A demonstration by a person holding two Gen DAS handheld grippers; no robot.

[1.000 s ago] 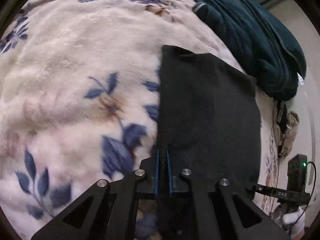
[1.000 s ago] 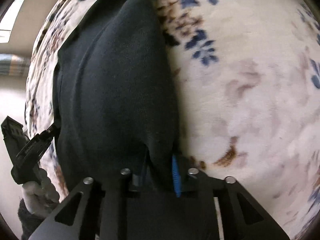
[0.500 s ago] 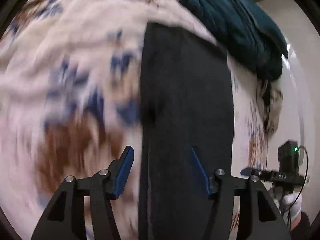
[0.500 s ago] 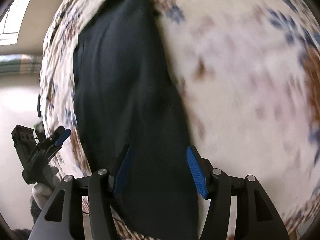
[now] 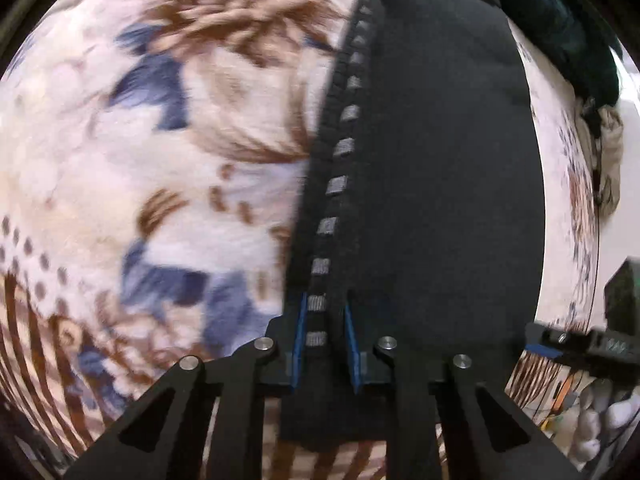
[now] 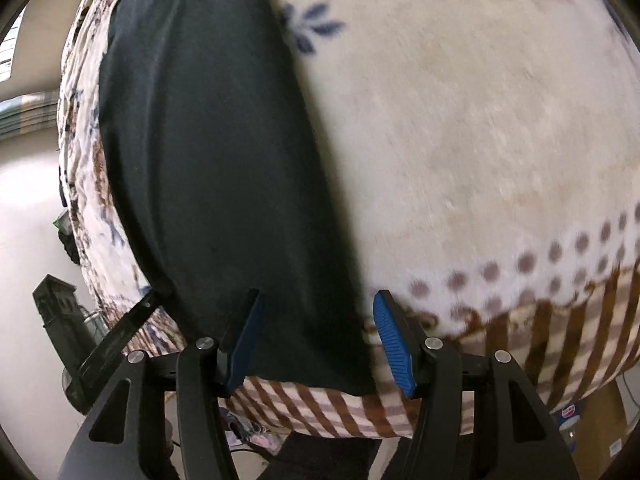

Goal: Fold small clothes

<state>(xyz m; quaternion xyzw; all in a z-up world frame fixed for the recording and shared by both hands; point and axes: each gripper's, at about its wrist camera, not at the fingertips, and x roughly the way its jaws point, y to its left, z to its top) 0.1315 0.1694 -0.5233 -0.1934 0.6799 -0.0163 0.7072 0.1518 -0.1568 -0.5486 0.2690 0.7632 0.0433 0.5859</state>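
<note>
As its jaws were closing, the left gripper [image 5: 325, 322] straddled the near edge of a black garment [image 5: 432, 168], the trim of grey squares [image 5: 338, 186] running between the blue pads [image 5: 299, 330], which stood a little apart and not yet pressing. The garment lay flat on a floral blanket [image 5: 160, 160], a teal cloth [image 5: 560, 24] beyond it. Seen from the right wrist, the right gripper [image 6: 316, 330] stood with jaws apart over the garment's [image 6: 208, 140] near right corner, at the blanket's [image 6: 480, 120] striped border.
</note>
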